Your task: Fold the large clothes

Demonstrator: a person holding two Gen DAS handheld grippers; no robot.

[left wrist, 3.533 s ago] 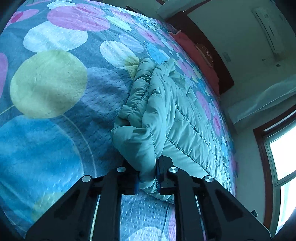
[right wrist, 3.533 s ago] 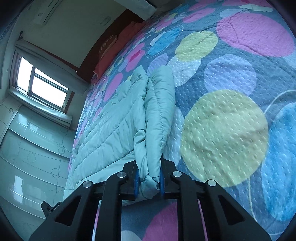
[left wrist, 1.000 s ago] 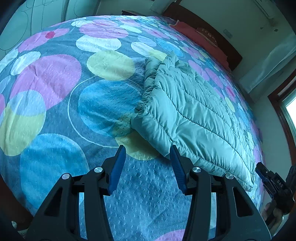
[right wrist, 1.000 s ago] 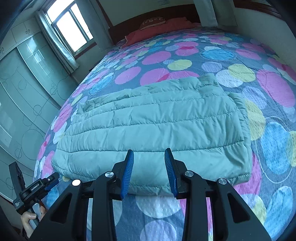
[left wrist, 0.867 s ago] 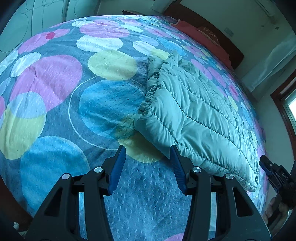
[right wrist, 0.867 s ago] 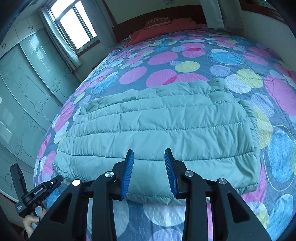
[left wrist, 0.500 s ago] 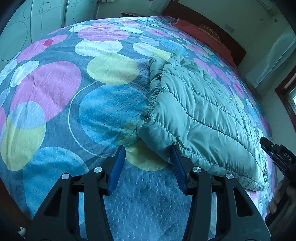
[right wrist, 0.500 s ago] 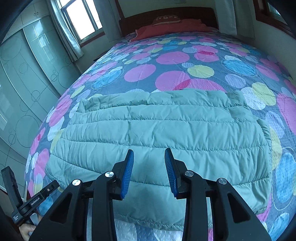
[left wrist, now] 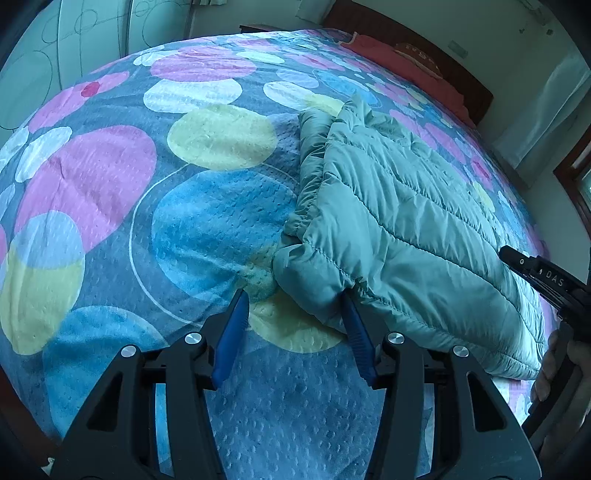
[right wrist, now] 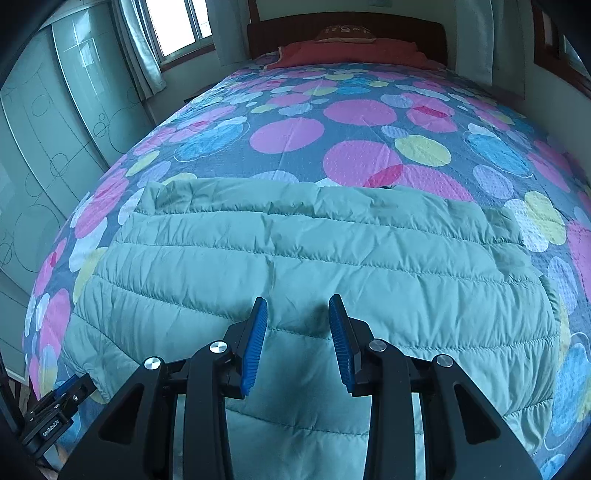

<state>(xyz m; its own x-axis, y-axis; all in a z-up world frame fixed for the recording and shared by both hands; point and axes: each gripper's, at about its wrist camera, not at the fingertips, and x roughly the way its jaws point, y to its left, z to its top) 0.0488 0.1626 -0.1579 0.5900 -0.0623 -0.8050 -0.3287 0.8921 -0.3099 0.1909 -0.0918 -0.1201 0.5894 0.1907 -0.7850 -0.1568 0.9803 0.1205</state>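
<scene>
Left wrist view first: I have the left gripper (left wrist: 293, 301) with its jaws spread apart, holding nothing, its blue pads (left wrist: 229, 341) framing the near corner of the green puffer jacket (left wrist: 399, 221). That jacket lies folded on the spotted bedspread (left wrist: 110, 192). Past the jacket's right edge I see the right gripper (left wrist: 537, 273).

Right wrist view: the right gripper (right wrist: 297, 306) hovers over the jacket (right wrist: 332, 254), jaws released and empty. Beyond the jacket sits a red pillow (right wrist: 347, 51) by the headboard (right wrist: 343, 22).
</scene>
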